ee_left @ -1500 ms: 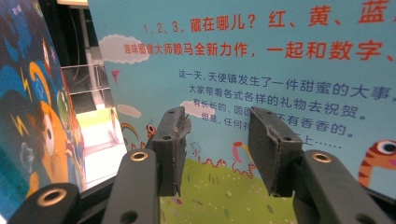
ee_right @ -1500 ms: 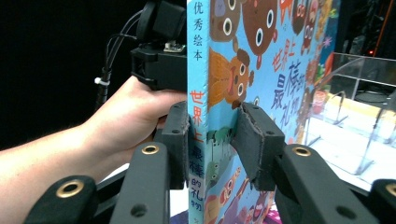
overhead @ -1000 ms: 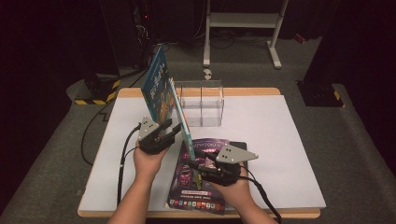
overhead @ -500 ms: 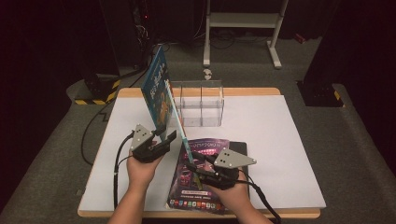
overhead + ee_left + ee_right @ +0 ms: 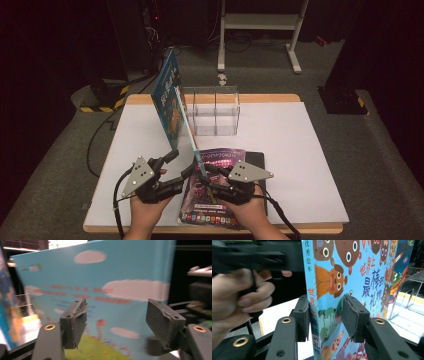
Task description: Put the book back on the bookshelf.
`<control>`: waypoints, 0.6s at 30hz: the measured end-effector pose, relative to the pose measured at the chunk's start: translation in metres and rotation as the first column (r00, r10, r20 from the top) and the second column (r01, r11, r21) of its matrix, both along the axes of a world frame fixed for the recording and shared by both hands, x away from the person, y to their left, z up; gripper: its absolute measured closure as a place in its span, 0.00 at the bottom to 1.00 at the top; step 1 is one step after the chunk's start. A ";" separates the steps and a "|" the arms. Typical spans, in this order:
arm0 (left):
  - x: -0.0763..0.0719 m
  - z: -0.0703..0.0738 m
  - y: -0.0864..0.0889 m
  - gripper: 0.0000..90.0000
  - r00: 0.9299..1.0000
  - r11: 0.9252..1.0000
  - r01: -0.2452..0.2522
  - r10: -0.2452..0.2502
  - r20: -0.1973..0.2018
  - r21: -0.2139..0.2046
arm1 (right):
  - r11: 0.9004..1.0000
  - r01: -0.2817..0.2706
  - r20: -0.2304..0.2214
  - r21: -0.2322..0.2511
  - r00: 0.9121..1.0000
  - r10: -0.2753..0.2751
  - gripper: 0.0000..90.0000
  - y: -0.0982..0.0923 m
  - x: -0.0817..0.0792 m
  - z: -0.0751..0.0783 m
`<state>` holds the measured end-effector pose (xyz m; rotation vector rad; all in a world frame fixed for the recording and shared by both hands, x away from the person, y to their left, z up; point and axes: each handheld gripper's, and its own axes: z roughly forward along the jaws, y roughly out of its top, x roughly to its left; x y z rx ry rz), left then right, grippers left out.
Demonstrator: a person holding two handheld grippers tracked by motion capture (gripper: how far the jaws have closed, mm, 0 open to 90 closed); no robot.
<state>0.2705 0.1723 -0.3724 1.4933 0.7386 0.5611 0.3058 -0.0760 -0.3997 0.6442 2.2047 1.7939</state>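
Near the table's (image 5: 300,150) front edge, right gripper (image 5: 204,175) clamped on the upright book's (image 5: 172,102) spine over a flat magazine (image 5: 212,200), left gripper (image 5: 177,162) just opened, off it, clear rack (image 5: 215,112) toward the back edge.

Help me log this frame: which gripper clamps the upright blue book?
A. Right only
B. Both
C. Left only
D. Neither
A: the right gripper pinches the blue book near its spine, while the left gripper, jaws just opening, stands clear of the cover.
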 end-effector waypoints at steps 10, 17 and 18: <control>0.001 0.005 -0.019 0.35 1.000 1.000 0.010 -0.010 -0.025 -0.008 | 1.000 -0.010 0.004 -0.005 1.000 0.010 0.64 0.003 -0.001 -0.002; 0.006 0.002 -0.027 0.36 0.998 0.999 -0.040 0.040 -0.054 0.011 | 1.000 -0.019 -0.012 -0.007 1.000 0.019 0.64 0.004 -0.002 -0.002; 0.006 0.002 -0.028 0.36 0.998 0.999 -0.045 0.046 -0.053 0.010 | 1.000 -0.019 -0.011 -0.007 1.000 0.019 0.64 0.005 -0.002 -0.002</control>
